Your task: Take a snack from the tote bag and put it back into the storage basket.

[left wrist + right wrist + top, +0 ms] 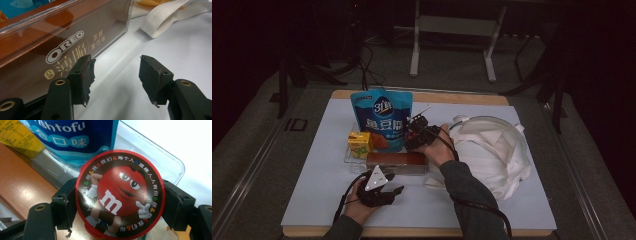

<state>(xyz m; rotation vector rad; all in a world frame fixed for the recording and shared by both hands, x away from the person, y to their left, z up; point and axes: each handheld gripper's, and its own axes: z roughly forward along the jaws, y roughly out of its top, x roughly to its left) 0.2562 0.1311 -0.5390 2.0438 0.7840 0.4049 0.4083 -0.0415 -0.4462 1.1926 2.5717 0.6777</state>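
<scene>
A round red M&M's tin point(120, 195) sits between the black jaws of my right gripper point(120, 202), which is shut on its rim. In the high view that right gripper point(416, 132) hovers over the clear tray point(348, 159), just right of the blue fish-tofu pouch point(382, 117). A brown Oreo box point(396, 162) lies along the tray's front, and a yellow juice box point(360, 142) stands at its left. My left gripper point(393, 192) rests low in front of the tray. In its own view the left gripper point(115, 75) is open on bare mat, its left finger point(81, 77) beside the Oreo box point(50, 45).
A white cloth bag point(494, 150) lies crumpled on the right half of the white mat point(312, 195), and one of its straps point(162, 20) reaches toward the Oreo box. Beyond the table's far edge stand metal stand legs point(452, 45) on a dark floor.
</scene>
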